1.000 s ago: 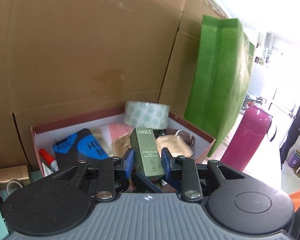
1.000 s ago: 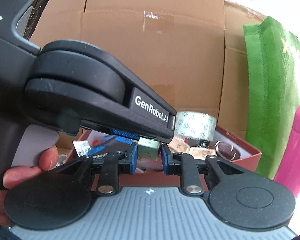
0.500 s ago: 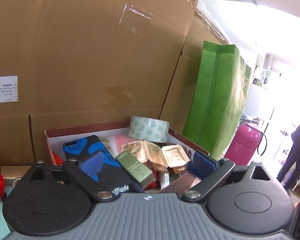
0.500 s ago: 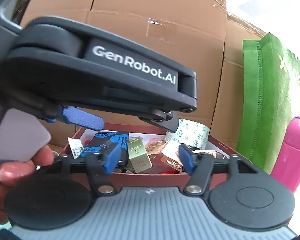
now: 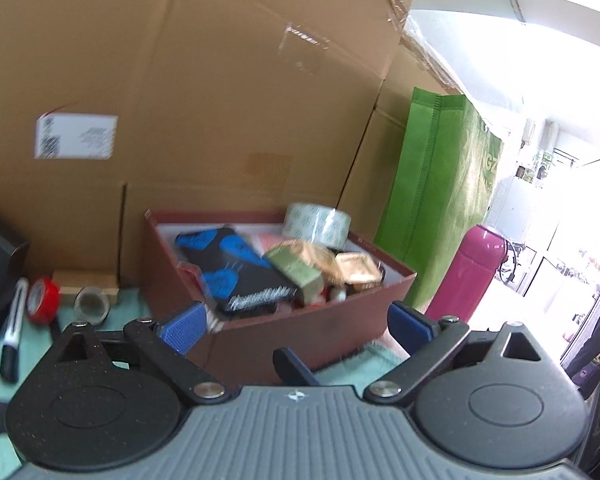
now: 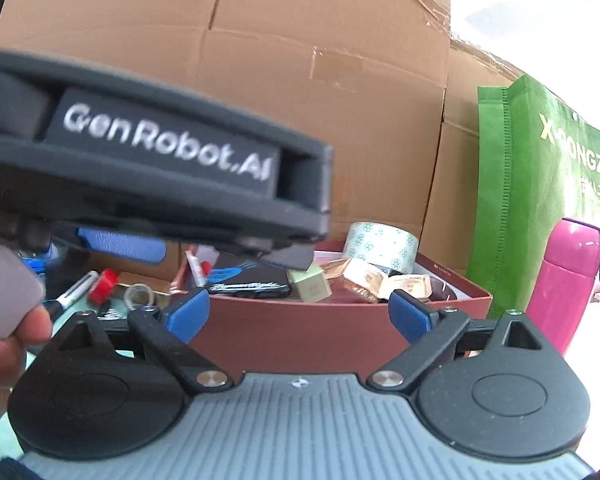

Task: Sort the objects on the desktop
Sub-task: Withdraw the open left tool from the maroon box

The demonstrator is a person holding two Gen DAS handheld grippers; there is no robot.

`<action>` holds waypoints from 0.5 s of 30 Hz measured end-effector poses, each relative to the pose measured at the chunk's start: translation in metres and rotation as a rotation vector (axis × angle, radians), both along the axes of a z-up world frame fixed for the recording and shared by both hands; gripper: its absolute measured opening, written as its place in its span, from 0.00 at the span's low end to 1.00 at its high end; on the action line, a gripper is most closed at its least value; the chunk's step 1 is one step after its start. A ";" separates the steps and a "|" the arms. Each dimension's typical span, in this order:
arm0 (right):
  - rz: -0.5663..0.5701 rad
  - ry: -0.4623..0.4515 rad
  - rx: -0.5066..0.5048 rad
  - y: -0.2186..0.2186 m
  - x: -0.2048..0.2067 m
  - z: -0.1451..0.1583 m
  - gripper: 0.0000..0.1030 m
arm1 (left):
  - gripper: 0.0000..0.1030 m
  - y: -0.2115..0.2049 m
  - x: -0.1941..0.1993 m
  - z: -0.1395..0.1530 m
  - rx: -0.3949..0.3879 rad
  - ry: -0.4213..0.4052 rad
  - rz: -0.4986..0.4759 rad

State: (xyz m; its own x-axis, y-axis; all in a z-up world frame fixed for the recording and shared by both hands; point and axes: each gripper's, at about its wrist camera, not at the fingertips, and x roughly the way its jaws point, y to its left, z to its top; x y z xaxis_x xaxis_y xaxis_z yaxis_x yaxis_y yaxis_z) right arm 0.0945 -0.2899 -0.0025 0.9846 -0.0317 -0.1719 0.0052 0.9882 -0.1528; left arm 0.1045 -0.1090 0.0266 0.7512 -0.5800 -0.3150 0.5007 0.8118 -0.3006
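Red box (image 5: 300,332) sits on the green mat (image 5: 352,360), back against the cardboard cartons (image 5: 220,100). Contents, heaped: tape roll (image 5: 317,225) at the rear corner, standing above the rim; black-and-blue phone case (image 5: 236,268) lying flat across the left half; green carton (image 5: 296,270) lying on its side just right of the case, touching it; gold sachets (image 5: 356,267) beside the carton, toward the right wall. Something red and white shows low between the carton and the front wall; too blurred to name

Left gripper (image 5: 296,324): jaws spread wide, nothing between them, blue pads either side of the box's front wall, apart from it. Right gripper (image 6: 300,316): jaws likewise wide apart, empty, also in front of the box. In the right wrist view the left gripper's body crosses the upper left, a hand (image 6: 4,356) on its handle

Mat left of the box: red tape (image 5: 42,300), small clear jar (image 5: 92,304), marker (image 5: 14,332), a low tan box (image 5: 86,280) against the cartons. Right of the box: green bag (image 5: 440,200) standing upright, pink flask (image 5: 472,276) in front of it. Beyond, a bright doorway, washed out
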 end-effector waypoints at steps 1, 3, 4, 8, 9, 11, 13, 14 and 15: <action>0.012 0.003 0.001 0.008 -0.009 0.000 0.91 | 0.97 0.004 -0.004 -0.002 -0.002 0.008 0.006; 0.040 0.016 0.015 0.014 -0.016 -0.002 0.91 | 0.97 0.013 -0.012 -0.007 -0.006 0.022 0.021; 0.054 0.023 0.023 0.017 -0.018 -0.003 0.91 | 0.97 0.018 -0.016 -0.009 -0.007 0.027 0.028; 0.109 0.056 0.025 0.034 -0.028 -0.007 0.91 | 0.97 0.037 -0.030 -0.014 -0.018 0.048 0.058; 0.122 0.063 0.022 0.039 -0.029 -0.008 0.91 | 0.97 0.041 -0.033 -0.016 -0.022 0.056 0.066; 0.150 0.071 0.020 0.047 -0.032 -0.010 0.91 | 0.97 0.051 -0.037 -0.020 -0.030 0.073 0.082; 0.180 0.080 0.015 0.055 -0.035 -0.011 0.91 | 0.97 0.059 -0.040 -0.024 -0.041 0.095 0.097; 0.190 0.083 0.009 0.059 -0.037 -0.011 0.91 | 0.97 0.064 -0.042 -0.026 -0.048 0.107 0.105; 0.199 0.086 0.002 0.062 -0.038 -0.011 0.91 | 0.97 0.068 -0.043 -0.029 -0.056 0.120 0.114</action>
